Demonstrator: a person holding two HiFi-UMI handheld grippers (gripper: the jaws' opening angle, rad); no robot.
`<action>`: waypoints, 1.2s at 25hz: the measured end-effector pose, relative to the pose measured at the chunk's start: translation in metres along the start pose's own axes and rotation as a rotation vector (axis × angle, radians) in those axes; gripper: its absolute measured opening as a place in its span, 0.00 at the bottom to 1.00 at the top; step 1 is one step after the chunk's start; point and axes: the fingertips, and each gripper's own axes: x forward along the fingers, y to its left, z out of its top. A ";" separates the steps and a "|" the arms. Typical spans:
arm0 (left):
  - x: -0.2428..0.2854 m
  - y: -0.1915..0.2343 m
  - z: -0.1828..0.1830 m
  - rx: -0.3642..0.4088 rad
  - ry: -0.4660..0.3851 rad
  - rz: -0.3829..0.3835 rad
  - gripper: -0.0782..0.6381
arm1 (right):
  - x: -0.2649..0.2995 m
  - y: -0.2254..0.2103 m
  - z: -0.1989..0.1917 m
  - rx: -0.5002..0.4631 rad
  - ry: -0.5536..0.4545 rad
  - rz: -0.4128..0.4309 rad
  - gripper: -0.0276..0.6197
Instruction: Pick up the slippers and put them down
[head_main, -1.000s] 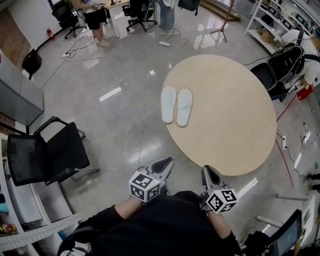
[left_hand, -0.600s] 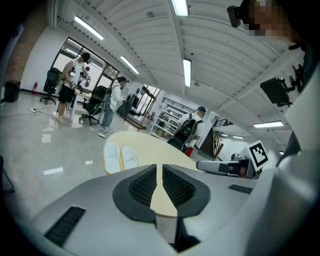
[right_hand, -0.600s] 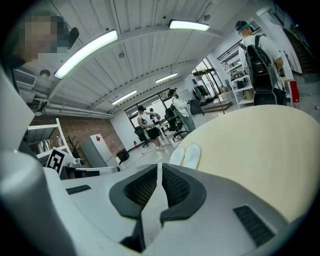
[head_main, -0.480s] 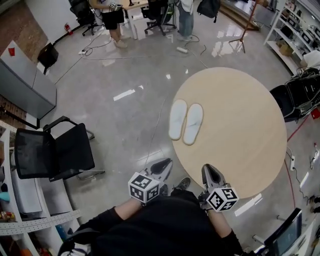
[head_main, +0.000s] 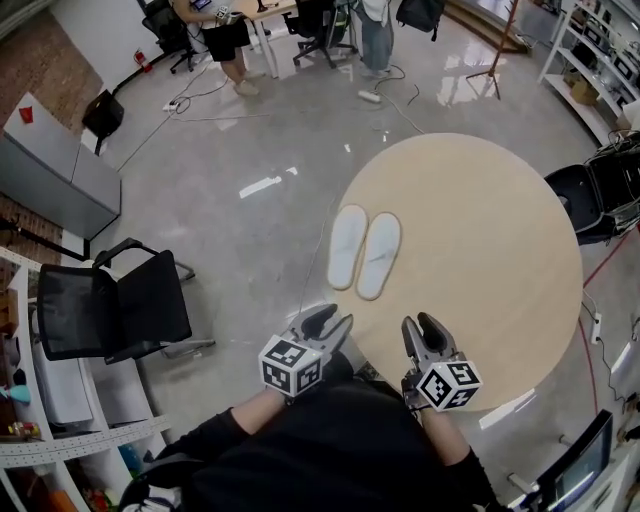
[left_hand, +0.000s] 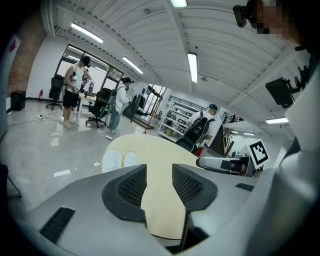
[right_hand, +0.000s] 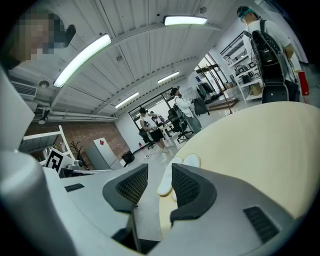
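Your left gripper (head_main: 333, 322) and right gripper (head_main: 421, 325) have just opened, empty, readying to grasp the flat white fabric slippers (head_main: 363, 252) at twelve o'clock.

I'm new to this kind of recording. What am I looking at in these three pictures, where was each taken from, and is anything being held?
There is no robot here. A person holds a hand tool in each hand, and each tool ends in a two-jaw claw. The top-down picture comes from a camera on the person's head. It shows the left claw and the right claw in front of the body. The other two pictures come from cameras riding on each tool, looking along its jaws. On the round table a pair of white slippers lies side by side near the edge. Both claws have just been opening and nothing is between their jaws. Neither has reached the slippers yet.
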 end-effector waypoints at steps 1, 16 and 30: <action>0.004 0.005 0.001 -0.007 0.008 0.008 0.32 | 0.004 -0.005 0.001 0.007 0.003 -0.004 0.25; 0.120 0.154 0.038 -0.044 0.133 0.053 0.32 | 0.142 -0.055 0.009 0.060 0.064 -0.142 0.25; 0.241 0.222 -0.001 -0.098 0.384 -0.031 0.32 | 0.263 -0.141 -0.035 0.171 0.215 -0.283 0.25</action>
